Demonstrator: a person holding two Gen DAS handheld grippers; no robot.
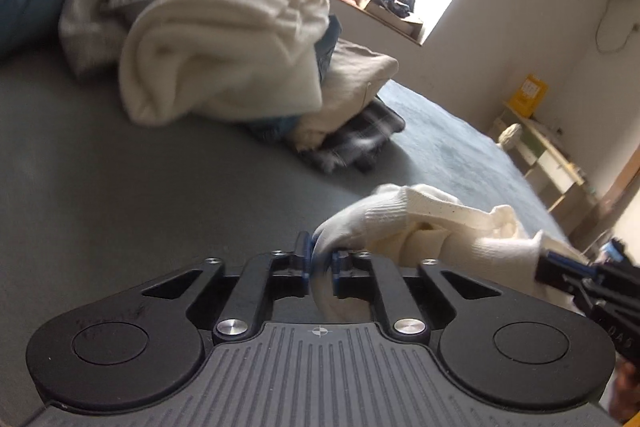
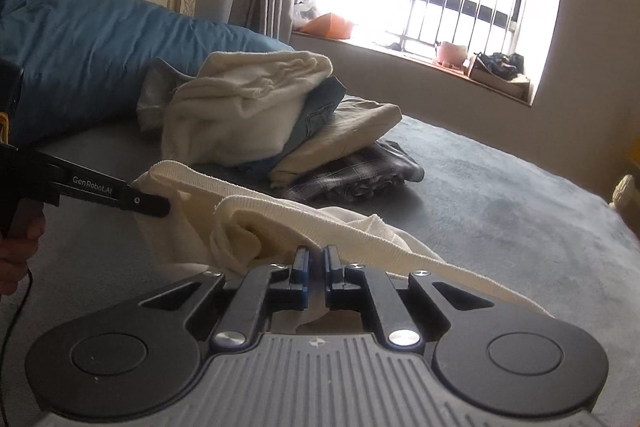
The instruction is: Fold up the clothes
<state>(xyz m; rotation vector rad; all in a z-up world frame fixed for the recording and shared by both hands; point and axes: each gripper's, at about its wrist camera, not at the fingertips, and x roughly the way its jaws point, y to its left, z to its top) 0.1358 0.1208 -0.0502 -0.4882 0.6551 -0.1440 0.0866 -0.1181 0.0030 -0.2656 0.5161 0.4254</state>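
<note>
A cream garment with ribbed hems (image 1: 420,223) lies bunched on the grey bed and is lifted between both grippers. My left gripper (image 1: 320,261) is shut on one ribbed edge, with cloth filling the gap between its blue pads. In the right wrist view it enters from the left (image 2: 164,206), clamped on the garment's left end. My right gripper (image 2: 318,259) is shut on a fold of the same garment (image 2: 280,223), and a ribbed band runs across its right finger. It also shows in the left wrist view (image 1: 544,269), biting the right end.
A pile of clothes (image 2: 248,107) sits farther back on the bed (image 2: 500,207): cream knit on top, then denim, beige and plaid pieces. A blue pillow (image 2: 100,47) lies by the headboard. The window sill (image 2: 440,59) holds clutter, and a low shelf (image 1: 548,155) stands by the wall.
</note>
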